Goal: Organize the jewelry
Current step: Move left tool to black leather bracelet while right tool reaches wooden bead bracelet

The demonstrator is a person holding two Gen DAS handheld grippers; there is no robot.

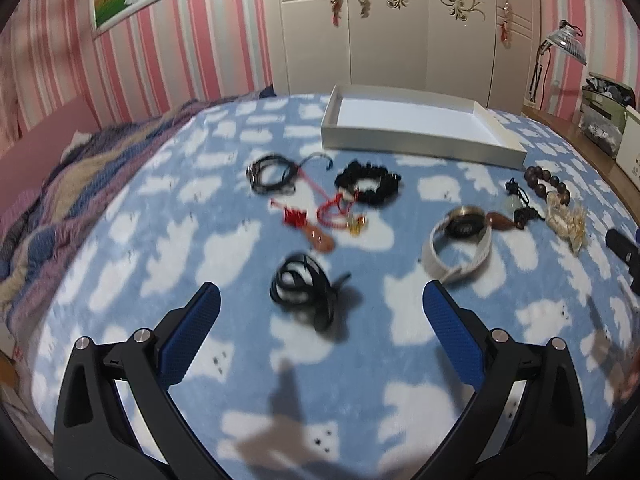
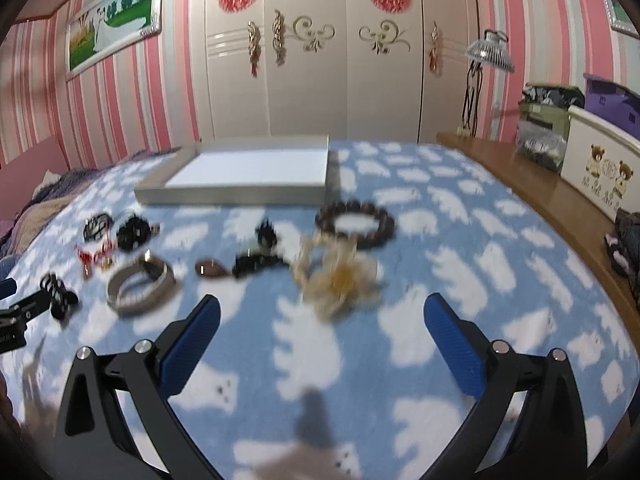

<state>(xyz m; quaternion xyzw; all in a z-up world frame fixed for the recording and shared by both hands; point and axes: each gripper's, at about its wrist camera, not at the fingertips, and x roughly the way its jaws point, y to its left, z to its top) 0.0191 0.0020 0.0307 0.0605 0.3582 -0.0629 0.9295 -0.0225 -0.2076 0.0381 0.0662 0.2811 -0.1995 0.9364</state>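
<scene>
Jewelry lies spread on a blue cloud-print blanket [image 1: 360, 360]. An empty white tray [image 1: 416, 122] sits at the far side; it also shows in the right wrist view [image 2: 248, 168]. My left gripper [image 1: 320, 300] is open, just short of a black cord bracelet [image 1: 304, 290]. Beyond lie a red string bracelet [image 1: 320, 216], a black beaded scrunchie [image 1: 368, 182], a black cord necklace [image 1: 272, 172] and a watch [image 1: 460, 240]. My right gripper [image 2: 322, 312] is open, close to a pale shell bracelet [image 2: 340, 276]. A brown bead bracelet [image 2: 356, 220] lies behind it.
A striped quilt [image 1: 60, 208] is bunched at the left. A wooden ledge [image 2: 540, 188] with boxes and a desk lamp [image 2: 488, 56] runs along the right. A white wardrobe [image 2: 320, 60] stands behind the bed. The left gripper's body [image 2: 16, 312] shows at the right view's left edge.
</scene>
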